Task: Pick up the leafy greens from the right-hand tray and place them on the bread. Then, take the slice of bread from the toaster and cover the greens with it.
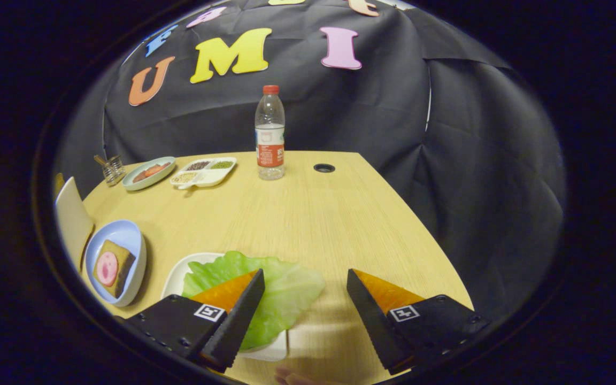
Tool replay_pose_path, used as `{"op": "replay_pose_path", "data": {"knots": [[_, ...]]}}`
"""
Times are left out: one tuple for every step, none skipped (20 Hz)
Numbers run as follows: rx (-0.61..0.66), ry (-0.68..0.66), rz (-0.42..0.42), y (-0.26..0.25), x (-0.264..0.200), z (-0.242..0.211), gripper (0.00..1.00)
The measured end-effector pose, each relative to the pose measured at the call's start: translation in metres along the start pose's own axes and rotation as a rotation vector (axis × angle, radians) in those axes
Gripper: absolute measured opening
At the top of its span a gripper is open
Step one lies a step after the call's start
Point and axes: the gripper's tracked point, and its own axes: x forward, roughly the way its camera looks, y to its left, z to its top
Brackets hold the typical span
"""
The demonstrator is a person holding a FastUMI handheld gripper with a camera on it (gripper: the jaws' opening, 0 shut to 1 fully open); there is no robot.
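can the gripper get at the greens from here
Probably yes: the gripper is open, the greens lie on their tray partly between the fingers, one finger over the leaf, nothing on top.

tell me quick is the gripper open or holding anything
gripper: open, holding nothing; the left finger lies over the leafy greens on their white tray, the right finger over bare table.

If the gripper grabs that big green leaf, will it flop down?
Probably. The leafy greens look thin and crinkly and already hang over the white tray, so they should droop. They seem very light. The hand-held gripper is open above them; a hard pinch might tear them.
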Motion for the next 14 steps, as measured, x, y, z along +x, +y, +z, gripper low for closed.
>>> {"op": "replay_pose_path", "data": {"knots": [[-0.018,0.031,0.003,0.002,0.005,-0.007,0.96],[-0.017,0.044,0.014,0.004,0.006,-0.009,0.96],[-0.014,0.036,0.023,0.005,0.004,-0.005,0.97],[-0.019,0.039,0.024,0.005,0.005,-0.007,0.95],[-0.02,0.035,0.032,0.008,0.005,-0.007,0.93],[-0.018,0.028,0.035,0.011,0.003,-0.004,0.9],[-0.022,0.018,0.02,0.011,0.002,-0.001,0.79],[-0.022,0.005,0.013,0.01,0.0,0.001,0.69],[-0.021,-0.016,0.01,0.009,-0.004,0.006,0.58],[-0.016,-0.036,0.013,0.009,-0.01,0.007,0.36],[0.001,-0.046,0.027,0.011,-0.014,0.008,0.23],[0.014,-0.045,0.037,0.012,-0.015,0.005,0.09],[0.028,-0.035,0.041,0.011,-0.016,0.002,0.09],[0.037,-0.033,0.04,0.01,-0.019,0.0,0.0]]}}
